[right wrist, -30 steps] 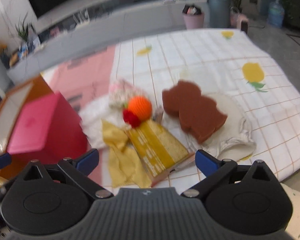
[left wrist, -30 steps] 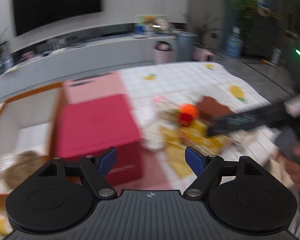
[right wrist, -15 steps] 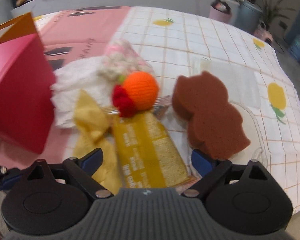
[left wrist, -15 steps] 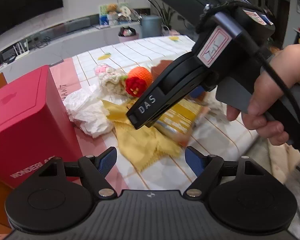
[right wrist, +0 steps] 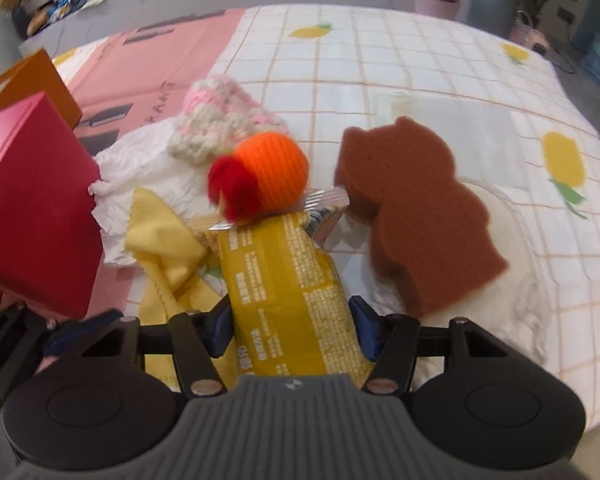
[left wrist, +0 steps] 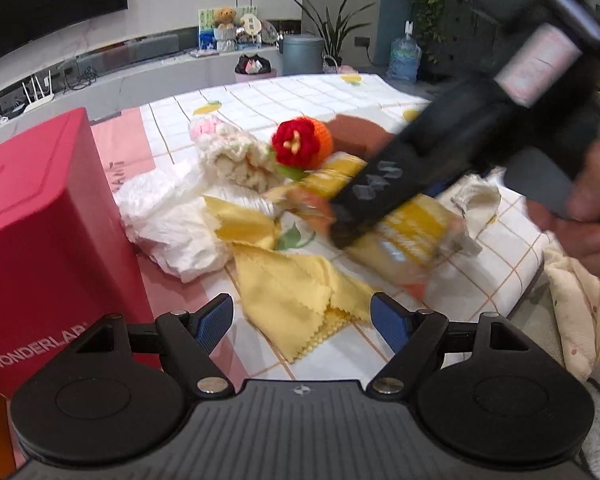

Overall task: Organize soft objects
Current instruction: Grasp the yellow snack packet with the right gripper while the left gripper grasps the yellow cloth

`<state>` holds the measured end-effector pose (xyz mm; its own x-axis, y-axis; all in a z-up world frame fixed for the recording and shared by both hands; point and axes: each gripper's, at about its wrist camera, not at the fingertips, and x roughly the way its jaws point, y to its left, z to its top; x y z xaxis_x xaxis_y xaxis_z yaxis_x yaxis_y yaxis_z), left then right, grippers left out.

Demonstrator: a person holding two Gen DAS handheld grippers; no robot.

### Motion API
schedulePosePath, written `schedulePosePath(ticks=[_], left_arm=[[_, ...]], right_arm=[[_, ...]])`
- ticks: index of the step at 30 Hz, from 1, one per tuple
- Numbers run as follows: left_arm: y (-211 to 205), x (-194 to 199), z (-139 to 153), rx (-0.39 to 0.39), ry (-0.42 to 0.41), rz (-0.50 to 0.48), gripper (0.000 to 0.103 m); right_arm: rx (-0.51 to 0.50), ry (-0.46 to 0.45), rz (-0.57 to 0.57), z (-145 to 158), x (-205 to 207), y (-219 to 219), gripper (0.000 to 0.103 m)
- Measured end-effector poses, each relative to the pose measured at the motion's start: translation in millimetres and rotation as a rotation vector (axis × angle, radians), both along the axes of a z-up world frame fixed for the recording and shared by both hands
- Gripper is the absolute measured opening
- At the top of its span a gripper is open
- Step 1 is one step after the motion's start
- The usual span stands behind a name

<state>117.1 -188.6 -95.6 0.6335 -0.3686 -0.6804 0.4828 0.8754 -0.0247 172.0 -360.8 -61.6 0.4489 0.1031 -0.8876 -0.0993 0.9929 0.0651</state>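
Right gripper (right wrist: 292,322) is closing around the yellow packet (right wrist: 288,280), pads touching its sides. Left gripper (left wrist: 302,318) is hovering wide open, empty, over the yellow cloth (left wrist: 296,292).

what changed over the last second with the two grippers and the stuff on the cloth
The right gripper came down over the yellow packet, and its jaws are closing with the packet between them. The left gripper dropped closer to the yellow cloth, wide open and empty. The orange knit ball, brown sponge and red box stayed put.
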Motion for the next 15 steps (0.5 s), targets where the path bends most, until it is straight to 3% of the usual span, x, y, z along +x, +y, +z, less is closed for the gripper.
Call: schedulePosePath(ticks=[4,8,15], left_arm=[[-2.2,3.3,0.4,-0.03,0.016,-0.014,0.093],[-12.7,5.2,-4.8,-0.005,0.014,-0.007,0.093],[-22.0,11.6,-14.3,-0.013,-0.006,0.084,0.094]], right_arm=[[-0.028,-0.028,-0.071,7.9,-15.2,-14.7,0.057],[-0.012,-0.034,-0.123,9.9,-17.0,-26.6,0.057],[0.031,-0.066,-0.104,13.9,-17.4,-27.7,0.056]])
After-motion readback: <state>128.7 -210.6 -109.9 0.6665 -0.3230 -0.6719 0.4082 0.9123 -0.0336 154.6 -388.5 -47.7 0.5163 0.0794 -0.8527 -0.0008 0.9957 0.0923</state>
